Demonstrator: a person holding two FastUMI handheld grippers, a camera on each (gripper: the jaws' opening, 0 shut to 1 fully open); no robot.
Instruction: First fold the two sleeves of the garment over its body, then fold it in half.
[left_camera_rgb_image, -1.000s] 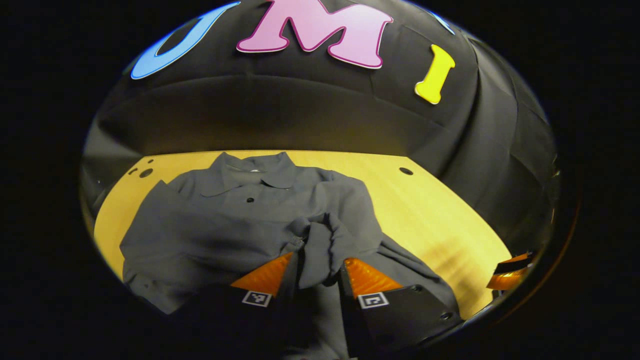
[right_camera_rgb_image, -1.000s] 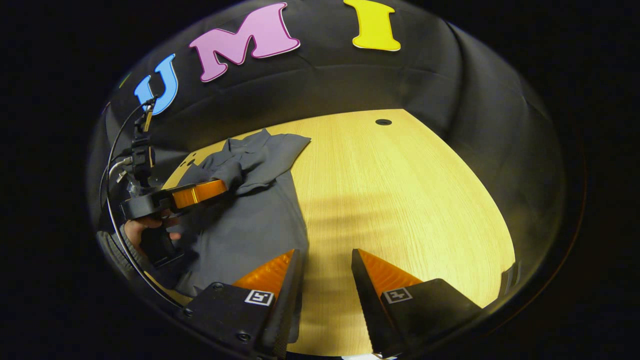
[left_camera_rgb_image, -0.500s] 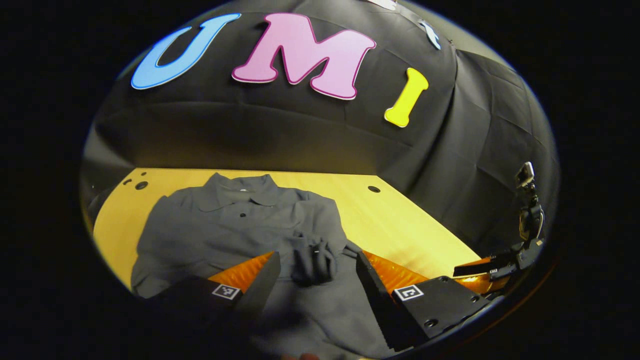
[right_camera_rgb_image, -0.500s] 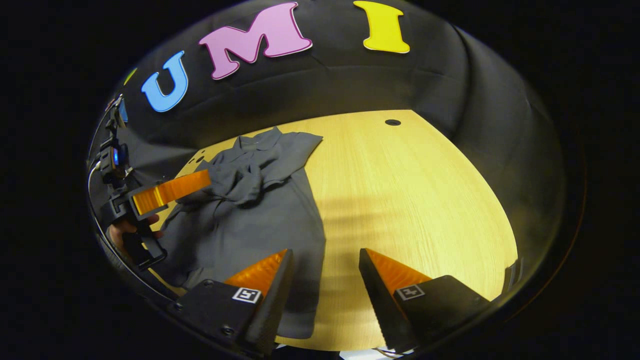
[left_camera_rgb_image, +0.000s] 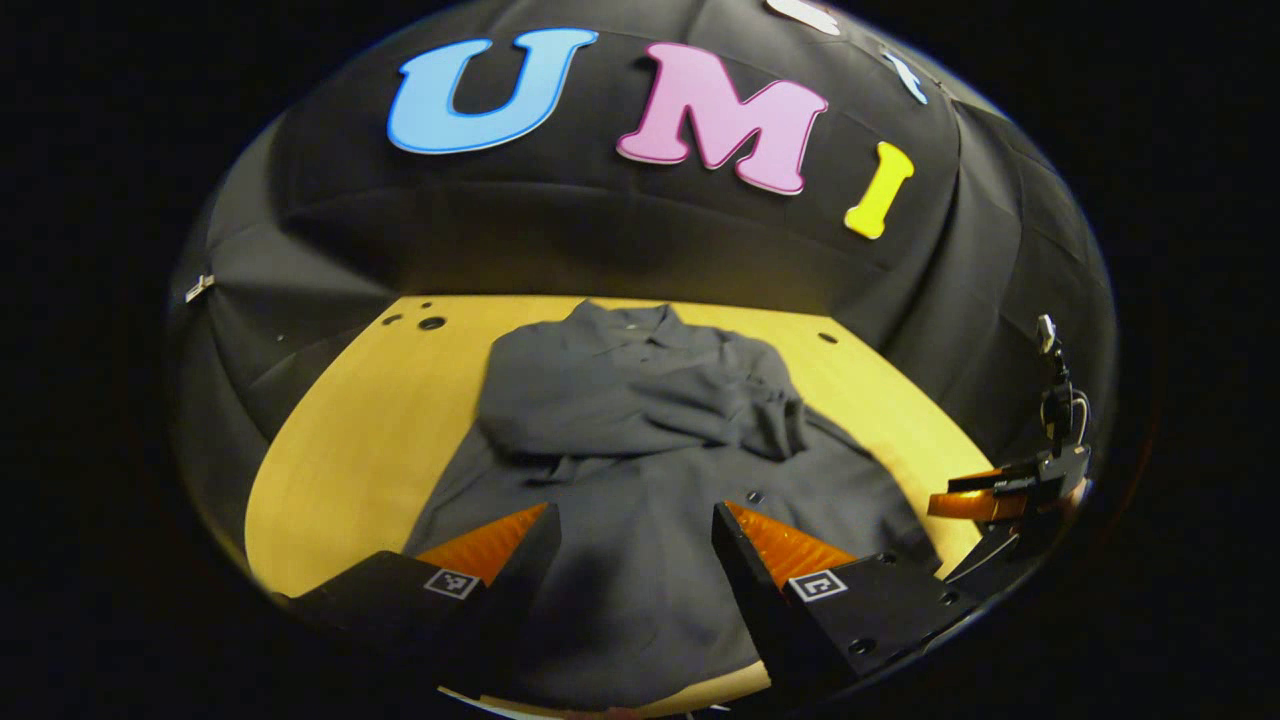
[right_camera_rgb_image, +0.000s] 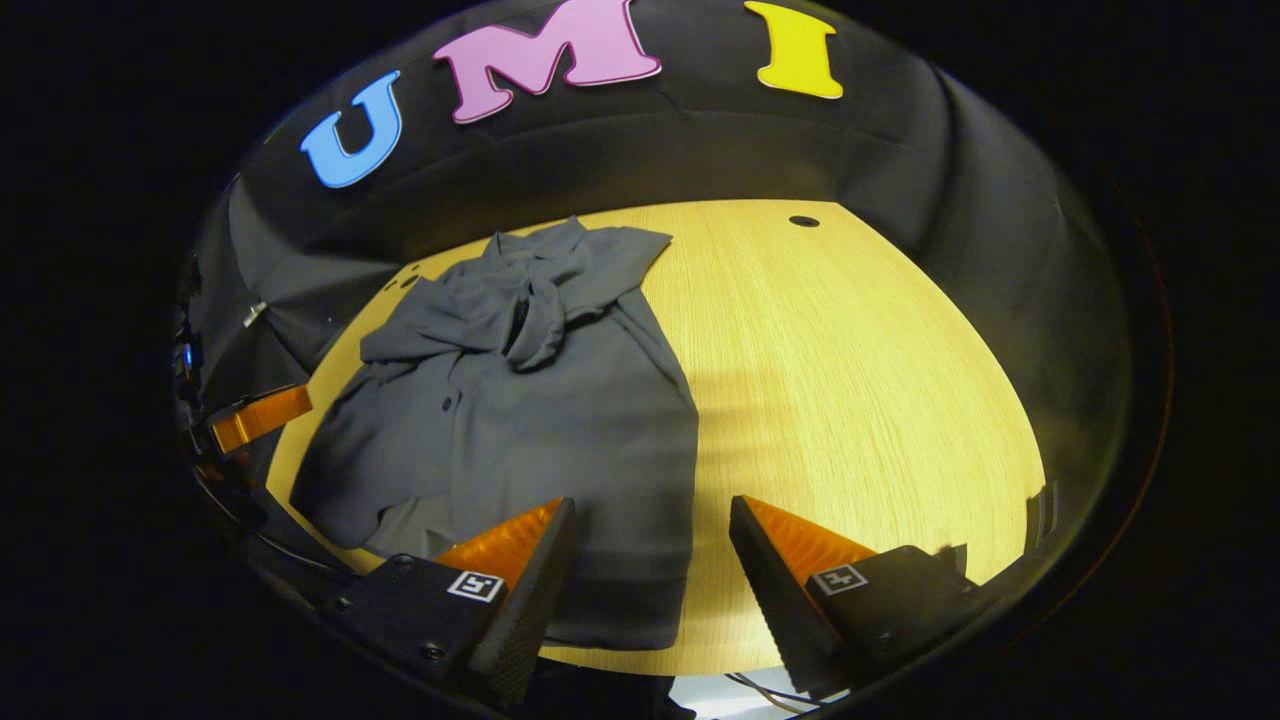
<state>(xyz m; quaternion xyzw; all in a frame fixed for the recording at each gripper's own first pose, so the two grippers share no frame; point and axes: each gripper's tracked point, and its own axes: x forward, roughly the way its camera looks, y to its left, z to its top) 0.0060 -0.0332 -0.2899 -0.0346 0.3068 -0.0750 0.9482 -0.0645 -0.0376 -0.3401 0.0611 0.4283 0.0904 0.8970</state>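
In the left gripper view, the left claw (left_camera_rgb_image: 632, 550) is hanging released and empty above the lower half of the grey garment (left_camera_rgb_image: 640, 500), which is lying on the bench (left_camera_rgb_image: 340, 440) with its collar toward the far wall. Both sleeves (left_camera_rgb_image: 700, 405) are sitting across the chest, but as a loose, bunched heap and not flat, and that heap is looking like the main risk: if the hem is carried up over it, the half fold is likely to come out lumpy or push the sleeves out sideways. The right claw (left_camera_rgb_image: 975, 500) is showing at the far right edge of this view, just past the garment's side. In the right gripper view, the right claw (right_camera_rgb_image: 650, 560) is hovering spread apart and holding nothing over the near right corner of the garment (right_camera_rgb_image: 540, 420), partly above bare bench (right_camera_rgb_image: 850, 380). The hem there is lying a little uneven, so a pinch from this claw may be catching only the top layer, or the two corners may be lifting unevenly and skewing the fold. The left claw (right_camera_rgb_image: 258, 416) is showing at this view's left edge.
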